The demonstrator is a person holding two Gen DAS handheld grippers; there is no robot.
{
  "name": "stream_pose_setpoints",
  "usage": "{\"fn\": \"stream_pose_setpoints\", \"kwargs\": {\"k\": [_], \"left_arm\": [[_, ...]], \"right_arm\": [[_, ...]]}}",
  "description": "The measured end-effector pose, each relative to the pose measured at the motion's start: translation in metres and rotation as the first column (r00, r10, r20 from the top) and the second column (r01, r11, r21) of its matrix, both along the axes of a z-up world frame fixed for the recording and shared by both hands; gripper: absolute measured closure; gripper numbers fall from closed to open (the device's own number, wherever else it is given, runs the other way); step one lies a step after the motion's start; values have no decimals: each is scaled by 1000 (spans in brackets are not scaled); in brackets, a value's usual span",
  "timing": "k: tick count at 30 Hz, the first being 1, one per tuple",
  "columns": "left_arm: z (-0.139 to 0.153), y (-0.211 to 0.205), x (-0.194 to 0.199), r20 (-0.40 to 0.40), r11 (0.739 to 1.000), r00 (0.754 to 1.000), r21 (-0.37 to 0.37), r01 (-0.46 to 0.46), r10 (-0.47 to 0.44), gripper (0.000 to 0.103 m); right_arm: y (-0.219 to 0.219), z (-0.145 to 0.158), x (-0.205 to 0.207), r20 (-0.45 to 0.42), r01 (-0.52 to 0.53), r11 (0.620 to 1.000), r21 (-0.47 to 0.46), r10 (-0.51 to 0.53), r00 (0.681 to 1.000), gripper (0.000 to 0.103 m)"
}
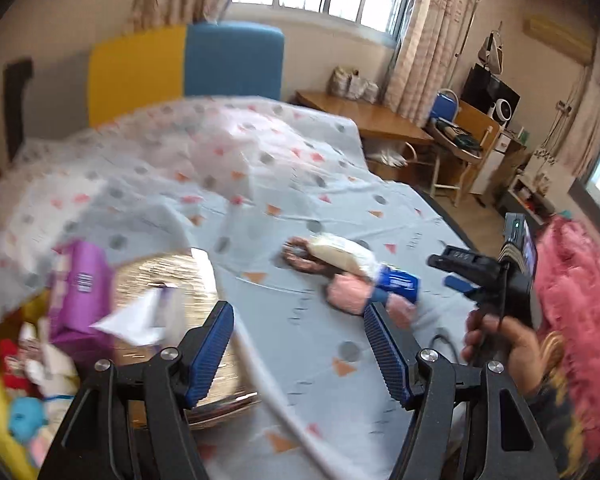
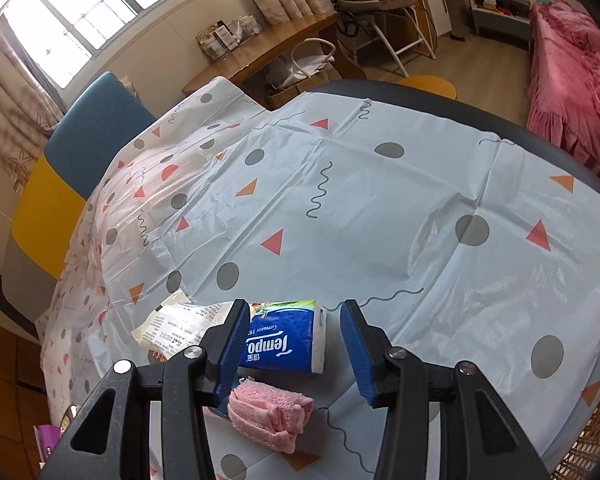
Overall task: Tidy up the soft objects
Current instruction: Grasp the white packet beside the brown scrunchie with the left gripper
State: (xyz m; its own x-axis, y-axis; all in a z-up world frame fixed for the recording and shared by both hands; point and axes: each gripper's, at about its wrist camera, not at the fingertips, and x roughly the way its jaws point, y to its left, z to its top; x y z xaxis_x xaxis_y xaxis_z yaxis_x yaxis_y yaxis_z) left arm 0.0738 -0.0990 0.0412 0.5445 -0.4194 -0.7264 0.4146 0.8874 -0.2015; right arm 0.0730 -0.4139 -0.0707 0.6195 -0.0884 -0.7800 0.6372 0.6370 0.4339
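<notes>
Spread blue ribbed pads of the right hand-held gripper [image 2: 294, 350] hang over a fuzzy pink cloth [image 2: 270, 416] and a glossy blue tissue pack [image 2: 284, 346] on the table [image 2: 380, 208], a crinkly pale packet [image 2: 172, 326] beside them. Left hand-held gripper [image 1: 298, 350], also spread and empty, hovers by a shiny gold basket [image 1: 172, 280] holding a purple box [image 1: 80, 292]

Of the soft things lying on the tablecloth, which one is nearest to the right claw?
The pink cloth. It lies folded just below the right claw, by its left finger, while the blue tissue pack and white packet lie farther away.
</notes>
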Motion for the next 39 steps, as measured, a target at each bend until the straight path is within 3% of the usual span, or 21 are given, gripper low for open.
{"fn": "stream_pose_setpoints", "kwargs": {"k": [6, 9, 12, 15, 17, 22, 25, 27, 28, 30, 33, 39], "left_arm": [[-32, -66, 52, -127, 1000, 992, -4, 26, -27, 34], [-60, -84, 83, -259, 997, 966, -79, -7, -14, 34], [-91, -100, 108, -358, 994, 934, -96, -43, 6, 34], [-118, -104, 126, -463, 983, 885, -133, -127, 52, 34], [-127, -108, 135, -487, 977, 871, -140, -157, 70, 34], [-131, -118, 152, -489, 962, 870, -198, -188, 69, 34], [-140, -127, 162, -499, 965, 863, -174, -195, 84, 34], [-150, -133, 166, -526, 968, 846, -157, -195, 85, 41], [-153, -136, 168, -529, 969, 845, -155, -191, 82, 43], [-155, -141, 167, -532, 968, 845, -182, -172, 50, 57], [-146, -141, 163, -500, 968, 864, -189, -164, 49, 68], [-104, -125, 143, -352, 984, 936, -166, -66, 3, 71]], "right_arm": [[0, 4, -1, 35, -12, 1000, 29, 11, 999, 56], [0, 6, -1, 46, -15, 999, 35, 14, 999, 56], [-1, 6, -1, 64, -24, 998, 61, 20, 998, 56], [0, 9, -4, 99, -39, 995, 87, 31, 995, 56], [2, 10, -2, 105, -50, 995, 86, 41, 994, 56], [5, 7, 0, 116, -70, 990, 124, 56, 992, 56], [6, 7, 1, 115, -80, 990, 120, 66, 991, 56], [7, 5, 2, 111, -85, 988, 129, 71, 991, 56], [7, 4, 3, 109, -88, 987, 132, 73, 991, 56], [6, 3, 3, 99, -81, 988, 129, 68, 993, 56], [6, 1, 3, 94, -78, 989, 128, 66, 993, 56], [0, -1, 2, 89, -54, 992, 113, 44, 995, 56]]}}
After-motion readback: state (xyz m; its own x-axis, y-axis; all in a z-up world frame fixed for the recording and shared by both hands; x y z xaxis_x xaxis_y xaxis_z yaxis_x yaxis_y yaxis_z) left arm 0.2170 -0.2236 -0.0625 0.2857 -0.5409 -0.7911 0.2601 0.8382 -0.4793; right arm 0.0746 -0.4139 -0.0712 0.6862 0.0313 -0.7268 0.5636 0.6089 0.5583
